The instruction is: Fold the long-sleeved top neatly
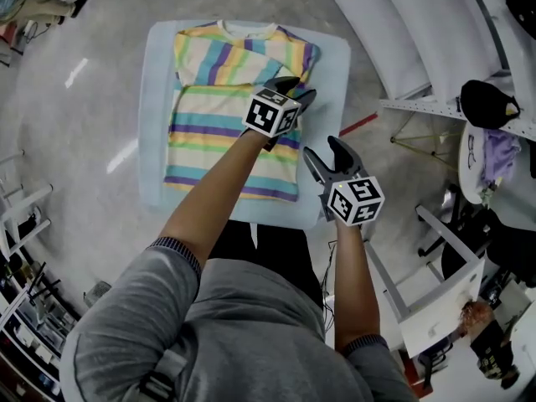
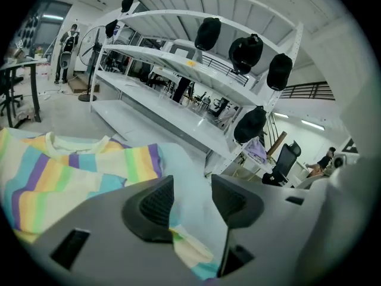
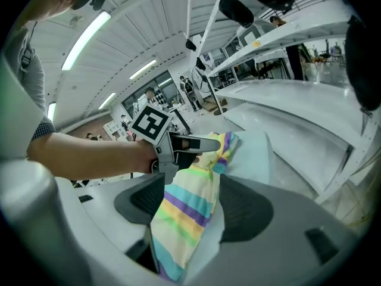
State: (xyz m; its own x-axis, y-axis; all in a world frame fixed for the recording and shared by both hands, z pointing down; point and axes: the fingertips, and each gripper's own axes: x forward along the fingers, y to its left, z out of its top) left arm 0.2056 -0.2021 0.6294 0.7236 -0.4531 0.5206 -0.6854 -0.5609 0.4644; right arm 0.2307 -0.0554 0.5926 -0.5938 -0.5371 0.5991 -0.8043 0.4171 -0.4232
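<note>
A pale blue mat [image 1: 155, 99] carries the striped long-sleeved top [image 1: 226, 141], lying flat with its collar away from the person, its hem nearest, and a sleeve folded across the chest. The left gripper [image 1: 297, 90], jaws apart and gripping nothing, hangs over the top's right edge and is the nearer tool. The right gripper [image 1: 327, 159], jaws wide and empty, sits just off the hem's right corner.
</note>
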